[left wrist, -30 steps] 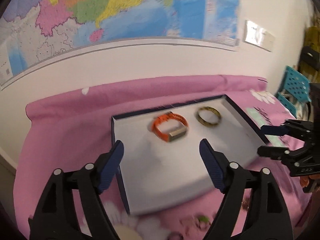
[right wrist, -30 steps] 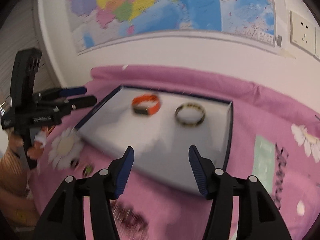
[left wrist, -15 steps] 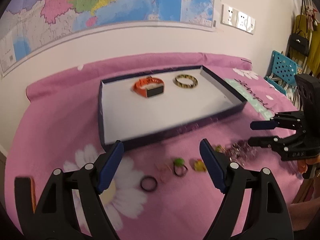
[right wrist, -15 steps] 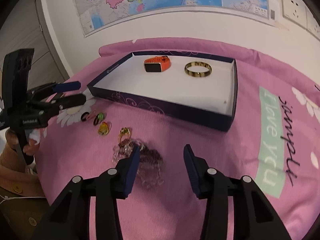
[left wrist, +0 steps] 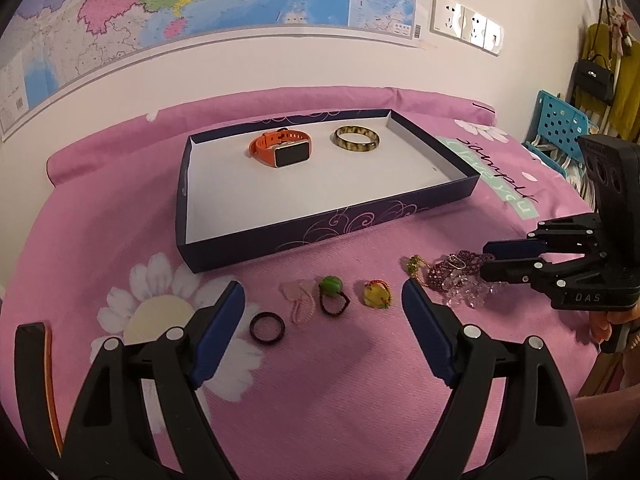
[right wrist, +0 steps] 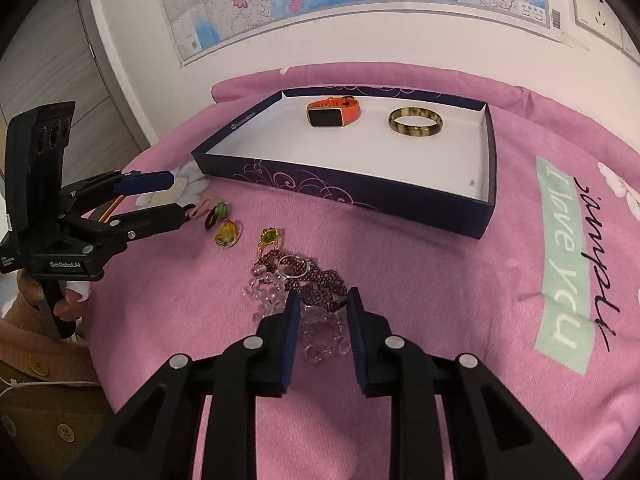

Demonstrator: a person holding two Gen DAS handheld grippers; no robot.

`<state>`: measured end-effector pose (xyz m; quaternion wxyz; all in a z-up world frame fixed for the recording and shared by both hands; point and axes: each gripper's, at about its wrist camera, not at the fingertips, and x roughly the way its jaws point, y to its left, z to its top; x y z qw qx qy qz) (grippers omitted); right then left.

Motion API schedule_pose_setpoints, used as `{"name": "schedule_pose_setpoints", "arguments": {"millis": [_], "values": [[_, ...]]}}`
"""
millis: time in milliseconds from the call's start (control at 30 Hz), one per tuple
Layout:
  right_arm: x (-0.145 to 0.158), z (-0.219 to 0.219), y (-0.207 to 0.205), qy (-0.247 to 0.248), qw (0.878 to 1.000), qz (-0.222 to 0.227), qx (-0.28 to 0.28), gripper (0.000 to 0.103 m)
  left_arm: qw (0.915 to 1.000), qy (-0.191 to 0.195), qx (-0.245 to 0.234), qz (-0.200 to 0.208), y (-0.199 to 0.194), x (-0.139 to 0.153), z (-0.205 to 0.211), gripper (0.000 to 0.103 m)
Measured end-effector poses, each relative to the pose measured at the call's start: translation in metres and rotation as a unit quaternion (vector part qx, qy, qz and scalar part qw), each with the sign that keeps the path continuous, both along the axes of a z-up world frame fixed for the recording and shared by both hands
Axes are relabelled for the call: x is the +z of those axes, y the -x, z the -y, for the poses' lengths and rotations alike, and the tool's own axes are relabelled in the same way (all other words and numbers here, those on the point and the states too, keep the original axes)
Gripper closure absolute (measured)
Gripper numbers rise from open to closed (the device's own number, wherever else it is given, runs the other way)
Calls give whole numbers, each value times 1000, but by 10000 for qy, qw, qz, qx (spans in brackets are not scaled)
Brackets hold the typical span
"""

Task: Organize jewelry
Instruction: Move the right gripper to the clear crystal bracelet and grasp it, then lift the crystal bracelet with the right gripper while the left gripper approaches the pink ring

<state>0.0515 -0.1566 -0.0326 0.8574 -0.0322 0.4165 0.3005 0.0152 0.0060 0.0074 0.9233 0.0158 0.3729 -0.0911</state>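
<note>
A dark blue tray point(left wrist: 328, 227) point(right wrist: 360, 196) holds an orange watch point(left wrist: 282, 151) point(right wrist: 334, 113) and a mottled bangle point(left wrist: 357, 139) point(right wrist: 415, 121). In front of it lie a black ring point(left wrist: 267, 326), a pink ring point(left wrist: 298, 300), a green ring point(left wrist: 332, 292) point(right wrist: 218, 211), a yellow ring point(left wrist: 376, 294) point(right wrist: 226, 233), a gold green-stone ring point(right wrist: 269, 238) and a heap of purple and clear bead bracelets point(left wrist: 460, 276) point(right wrist: 304, 284). My left gripper point(left wrist: 320, 300) point(right wrist: 176, 196) is open above the rings. My right gripper point(right wrist: 322, 304) point(left wrist: 490, 258) is open, jaws on either side of the bead heap.
The table is covered by a pink flowered cloth point(left wrist: 320, 380) with a green "I love you" patch point(right wrist: 568, 264). A wall with a map point(left wrist: 200, 8) stands behind. A blue chair point(left wrist: 556, 128) stands at the far right. An orange-edged black object point(left wrist: 36, 380) lies at the left.
Both grippers have pulled back from over the tray to the loose jewelry in front of it. My right gripper's jaws have narrowed and now straddle the bead heap.
</note>
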Motion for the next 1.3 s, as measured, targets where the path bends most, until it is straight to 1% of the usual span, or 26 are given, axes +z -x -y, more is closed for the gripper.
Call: {"name": "schedule_pose_setpoints", "arguments": {"millis": [233, 267, 300, 567, 667, 767, 800, 833, 900, 967, 1067, 1100, 1133, 1167, 1200, 1233, 1300], "values": [[0, 6, 4, -94, 9999, -22, -109, 82, 10000, 31, -38, -65, 1, -5, 3, 21], [0, 7, 5, -103, 9999, -24, -126, 83, 10000, 24, -42, -69, 1, -5, 3, 21], [1, 8, 6, -115, 9998, -25, -132, 86, 10000, 21, -46, -72, 1, -6, 3, 21], [4, 12, 13, -91, 9999, -66, -113, 87, 9998, 81, -76, -134, 3, -10, 4, 21], [9, 16, 15, -259, 9994, -30, -208, 85, 9998, 91, -104, -152, 3, -12, 5, 21], [13, 9, 20, -232, 9997, 63, -56, 85, 9997, 94, -133, -166, 4, -13, 7, 21], [13, 4, 21, -207, 9998, 75, 27, 80, 9997, 90, -136, -168, 4, -14, 7, 21], [13, -2, 23, -124, 9998, 117, 114, 72, 9997, 94, -143, -174, 4, -14, 8, 21], [12, -13, 26, 68, 9995, 215, 215, 61, 9997, 102, -149, -174, 5, -14, 8, 21], [10, -24, 28, 281, 9986, 331, 298, 61, 9997, 102, -144, -182, 5, -14, 7, 21], [4, -34, 28, 562, 9971, 368, 345, 62, 9997, 116, -133, -192, 6, -15, 6, 21], [1, -36, 27, 646, 9967, 354, 349, 67, 9997, 122, -131, -188, 6, -15, 6, 21], [-1, -39, 27, 727, 9960, 363, 360, 78, 9996, 133, -132, -188, 6, -15, 6, 21], [-3, -40, 26, 774, 9957, 357, 369, 81, 9996, 139, -138, -190, 6, -15, 5, 21], [-3, -39, 26, 746, 9959, 347, 366, 82, 9996, 145, -146, -194, 6, -15, 5, 21], [-3, -37, 26, 678, 9965, 326, 354, 86, 9996, 152, -156, -202, 6, -15, 5, 21], [0, -32, 26, 516, 9977, 299, 321, 87, 9995, 169, -188, -212, 6, -15, 5, 21]]}}
